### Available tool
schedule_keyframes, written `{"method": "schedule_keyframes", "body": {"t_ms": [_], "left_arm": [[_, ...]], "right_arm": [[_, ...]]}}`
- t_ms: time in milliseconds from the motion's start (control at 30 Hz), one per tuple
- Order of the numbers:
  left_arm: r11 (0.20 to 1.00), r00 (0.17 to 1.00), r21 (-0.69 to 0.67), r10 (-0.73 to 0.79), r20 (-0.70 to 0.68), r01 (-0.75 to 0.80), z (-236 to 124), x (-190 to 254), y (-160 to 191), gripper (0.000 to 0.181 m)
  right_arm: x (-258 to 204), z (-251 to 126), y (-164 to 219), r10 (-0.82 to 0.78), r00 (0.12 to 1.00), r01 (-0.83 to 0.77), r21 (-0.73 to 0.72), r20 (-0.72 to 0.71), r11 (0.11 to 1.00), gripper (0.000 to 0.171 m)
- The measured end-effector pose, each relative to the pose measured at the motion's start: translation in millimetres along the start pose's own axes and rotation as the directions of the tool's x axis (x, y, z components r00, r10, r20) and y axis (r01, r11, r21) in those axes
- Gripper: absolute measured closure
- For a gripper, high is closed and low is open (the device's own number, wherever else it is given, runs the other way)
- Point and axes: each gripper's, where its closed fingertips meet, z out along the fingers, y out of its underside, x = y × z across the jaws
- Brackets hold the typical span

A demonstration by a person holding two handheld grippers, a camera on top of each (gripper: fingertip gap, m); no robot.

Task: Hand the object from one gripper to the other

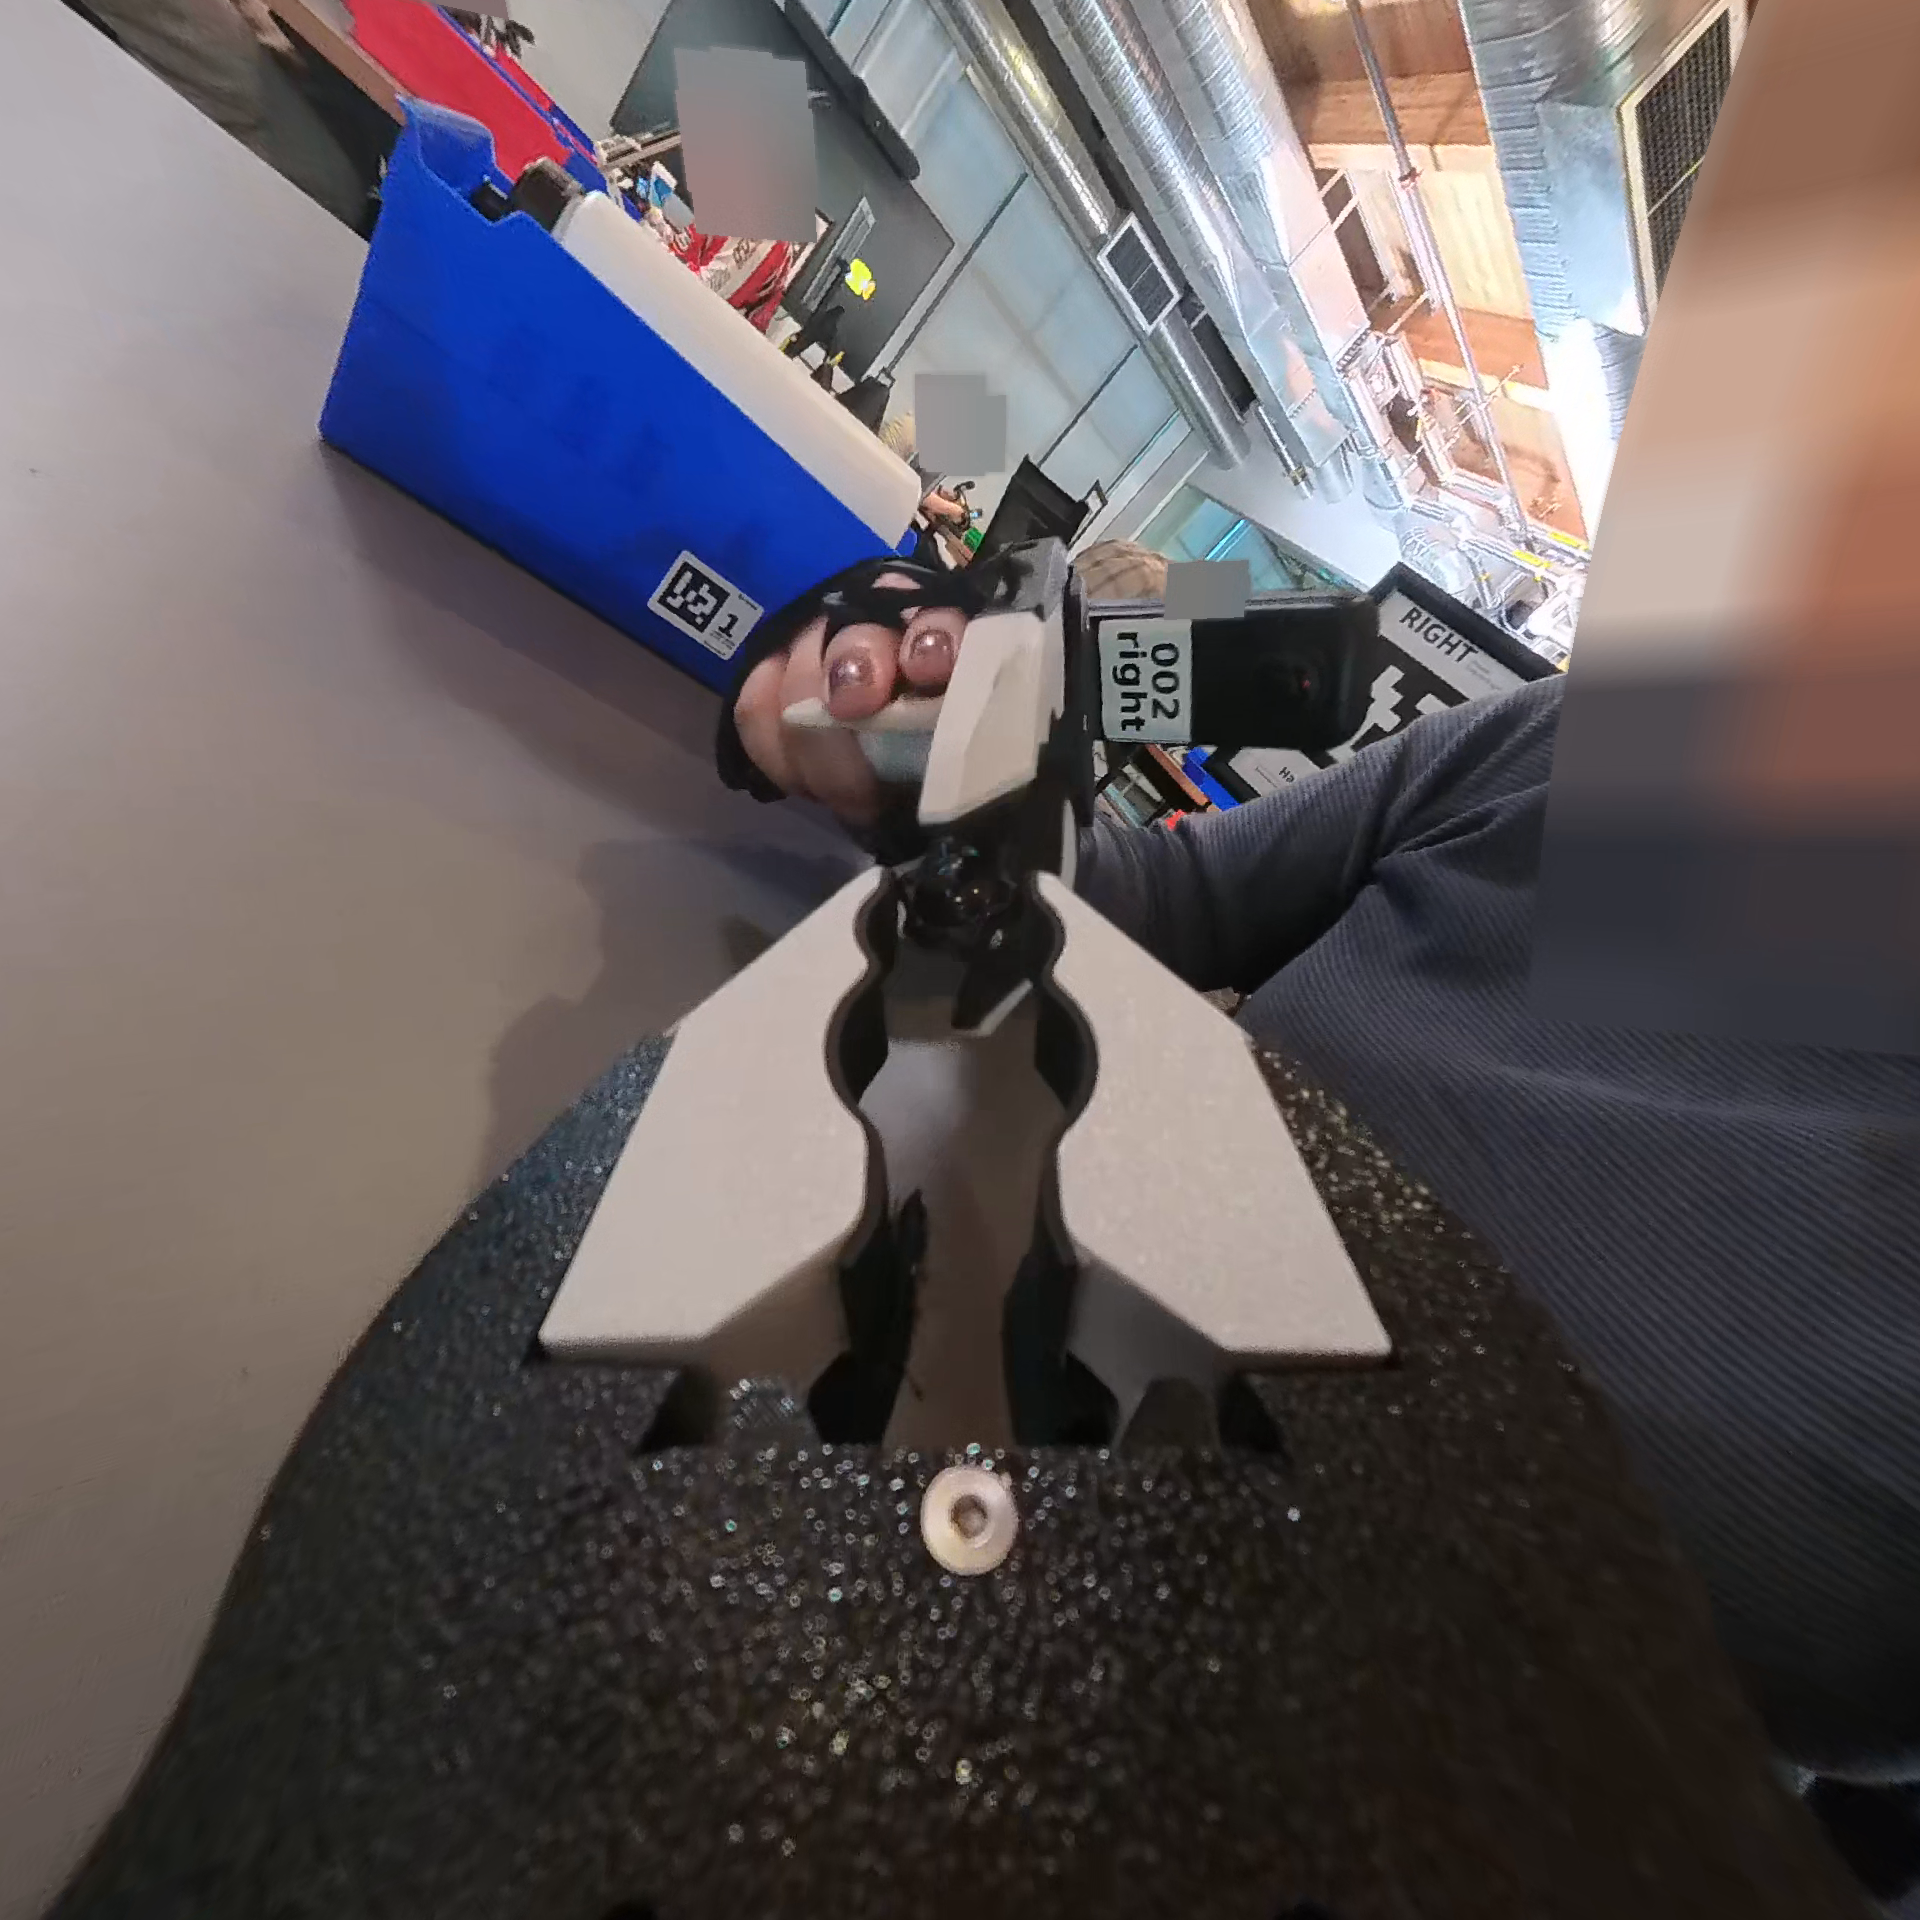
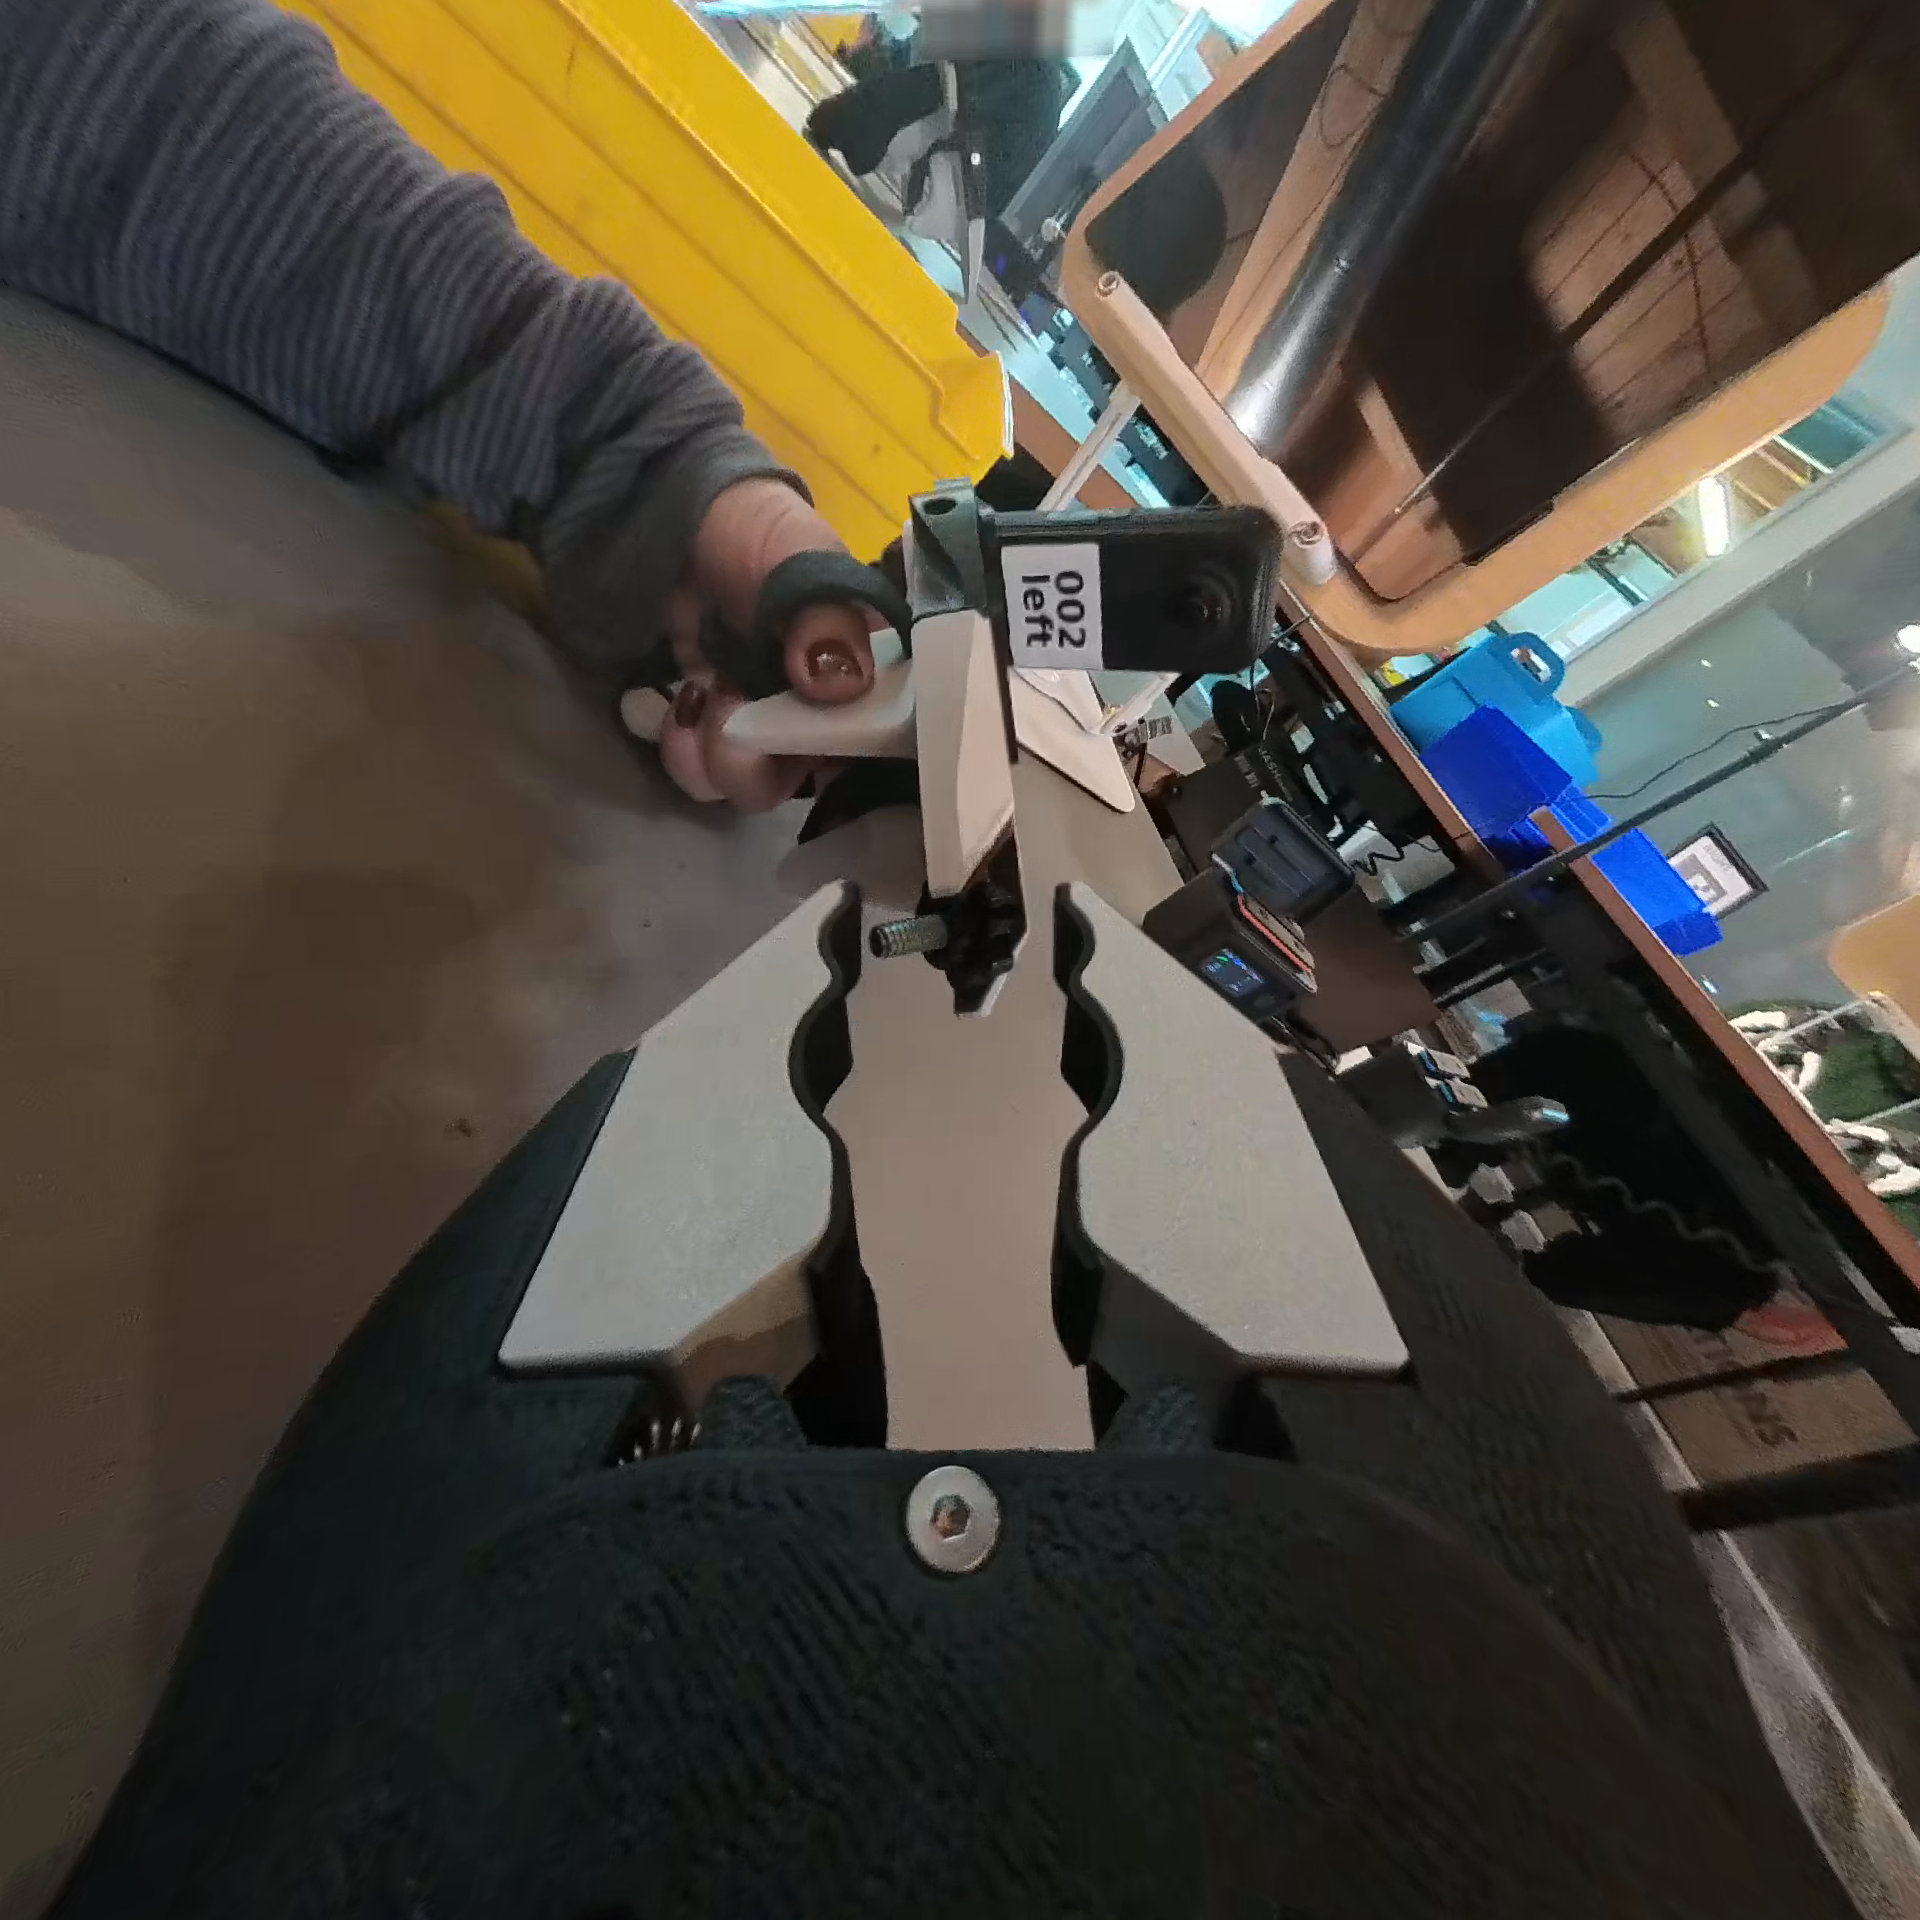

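Between parted right gripper (image 2: pixel 956 904) jaws, black threaded knob (image 2: pixel 982 935), tight in left gripper (image 1: pixel 961 885) jaws

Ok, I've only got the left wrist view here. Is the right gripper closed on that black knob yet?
Observer: No. In the right wrist view the right gripper is open, with its fingers apart on either side of the black knob.
Operator: Anything sticking out of the knob that I can't see?
Observer: Yes, a threaded metal stud points sideways from it, and its end is close to one right fingertip.
Operator: And my left gripper?
Observer: Seen edge-on from there, the left gripper grips the knob body and not the stud.
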Motion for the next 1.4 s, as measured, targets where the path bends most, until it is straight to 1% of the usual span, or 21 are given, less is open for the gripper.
{"method": "schedule_keyframes", "body": {"t_ms": [67,200,233,267,300,367,400,433,500,533,600,667,733,767,800,900,933,967,1033,1167,1400], "left_arm": [[1.0,1.0,-0.004,0.0,-0.005,0.0,1,1,1,0.16],[1.0,1.0,0.013,0.013,0.015,-0.013,1,-2,-1,0.16],[0.999,0.999,0.033,0.038,0.032,-0.039,1,-3,-5,0.154],[0.994,0.996,0.062,0.083,0.045,-0.086,0,-3,-10,0.132],[0.983,0.986,0.089,0.151,0.076,-0.158,-1,-3,-15,0.119],[0.931,0.918,0.083,0.33,0.221,-0.355,-6,-9,-23,0.104],[0.877,0.841,0.035,0.446,0.306,-0.479,-8,-13,-25,0.102],[0.8,0.726,-0.048,0.565,0.392,-0.598,-11,-18,-26,0.1],[0.605,0.444,-0.257,0.757,0.48,-0.754,-14,-29,-23,0.097],[0.512,0.31,-0.364,0.817,0.486,-0.778,-14,-35,-21,0.097],[0.337,0.096,-0.552,0.903,0.419,-0.763,-9,-45,-12,0.103],[0.125,-0.13,-0.688,0.943,0.306,-0.715,-5,-48,-7,0.116],[-0.072,-0.394,-0.788,0.892,0.224,-0.611,-9,-43,-17,0.143],[-0.126,-0.46,-0.805,0.866,0.196,-0.58,-8,-40,-19,0.148],[-0.142,-0.456,-0.804,0.872,0.174,-0.578,-4,-40,-15,0.146],[-0.119,-0.429,-0.788,0.882,0.195,-0.604,-1,-39,-15,0.145],[-0.112,-0.42,-0.781,0.884,0.204,-0.614,-1,-37,-15,0.148],[-0.113,-0.415,-0.774,0.886,0.204,-0.623,-1,-36,-14,0.16],[-0.123,-0.423,-0.774,0.884,0.199,-0.621,-1,-35,-14,0.163],[-0.052,-0.358,-0.773,0.904,0.232,-0.632,0,-38,-15,0.163],[-0.065,-0.363,-0.761,0.903,0.23,-0.646,2,-36,-14,0.162]], "right_arm": [[-3,-1,0,-0.015,1.0,0.015,-0.003,0.019,1.0,0.145],[0,-1,3,0.065,0.997,-0.064,-0.019,0.034,0.998,0.147],[6,-1,5,0.125,0.992,-0.124,-0.027,0.014,0.992,0.147],[11,-1,10,0.196,0.98,-0.196,-0.042,0.005,0.98,0.147],[16,-1,17,0.282,0.959,-0.282,-0.059,-0.006,0.958,0.147],[22,-2,31,0.493,0.87,-0.491,-0.095,-0.004,0.866,0.147],[21,-3,34,0.602,0.798,-0.597,-0.104,0.027,0.796,0.147],[21,-3,35,0.699,0.713,-0.692,-0.103,0.055,0.715,0.147],[19,-4,30,0.818,0.56,-0.814,-0.097,0.134,0.573,0.147],[18,-4,29,0.85,0.502,-0.849,-0.1,0.16,0.519,0.147],[18,-5,28,0.888,0.419,-0.89,-0.106,0.19,0.443,0.147],[17,-5,28,0.912,0.355,-0.916,-0.117,0.205,0.383,0.147],[15,-5,28,0.921,0.318,-0.928,-0.125,0.227,0.351,0.147],[15,-5,27,0.923,0.305,-0.932,-0.126,0.234,0.34,0.147],[14,-5,25,0.921,0.298,-0.933,-0.127,0.249,0.336,0.147],[11,-5,19,0.916,0.283,-0.934,-0.135,0.283,0.33,0.147],[10,-5,18,0.915,0.282,-0.933,-0.139,0.288,0.332,0.147],[9,-5,18,0.915,0.282,-0.933,-0.141,0.289,0.332,0.147],[9,-5,16,0.914,0.274,-0.936,-0.135,0.3,0.325,0.147],[12,-6,19,0.916,0.275,-0.939,-0.122,0.291,0.321,0.147],[11,-6,17,0.919,0.26,-0.941,-0.136,0.297,0.31,0.147]]}}
